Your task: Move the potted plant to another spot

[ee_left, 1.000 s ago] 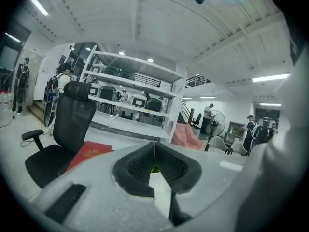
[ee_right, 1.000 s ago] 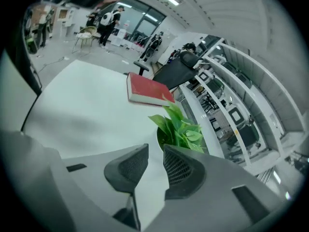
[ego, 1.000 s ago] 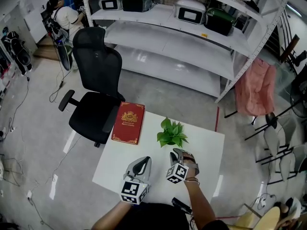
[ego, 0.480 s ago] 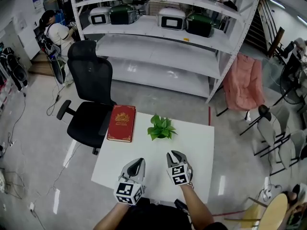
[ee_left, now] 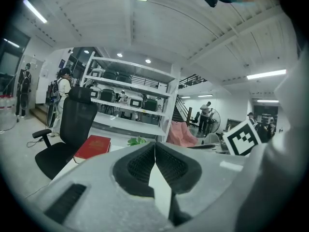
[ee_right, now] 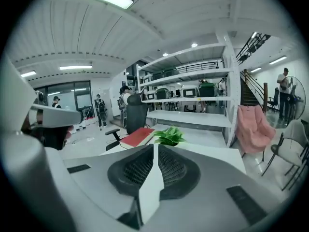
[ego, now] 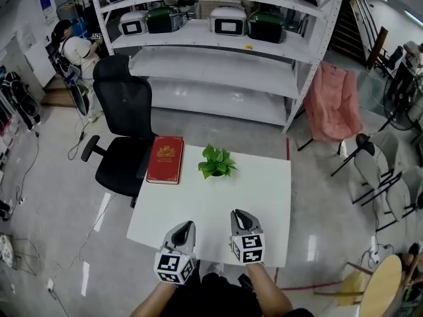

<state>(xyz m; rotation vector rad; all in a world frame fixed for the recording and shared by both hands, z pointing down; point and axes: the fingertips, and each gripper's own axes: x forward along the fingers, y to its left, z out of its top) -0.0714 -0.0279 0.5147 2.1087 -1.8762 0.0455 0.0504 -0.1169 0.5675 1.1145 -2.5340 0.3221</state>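
A small green potted plant (ego: 215,162) stands near the far edge of the white table (ego: 264,197), just right of a red book (ego: 165,159). The same plant shows in the right gripper view (ee_right: 169,136) and faintly in the left gripper view (ee_left: 137,140). Both grippers hover over the table's near edge, well short of the plant. My left gripper (ego: 184,226) is shut with nothing in it, its jaws touching in its own view (ee_left: 154,149). My right gripper (ego: 239,215) is likewise shut and empty (ee_right: 155,151).
A black office chair (ego: 125,131) stands at the table's far left corner. White metal shelving (ego: 225,38) with appliances runs behind. A pink chair (ego: 334,107) sits to the right, more chairs at the far right. A person (ego: 69,48) stands far left.
Both grippers have drawn back from the plant toward the table's near edge. The head view has risen, so the table and plant look farther away.
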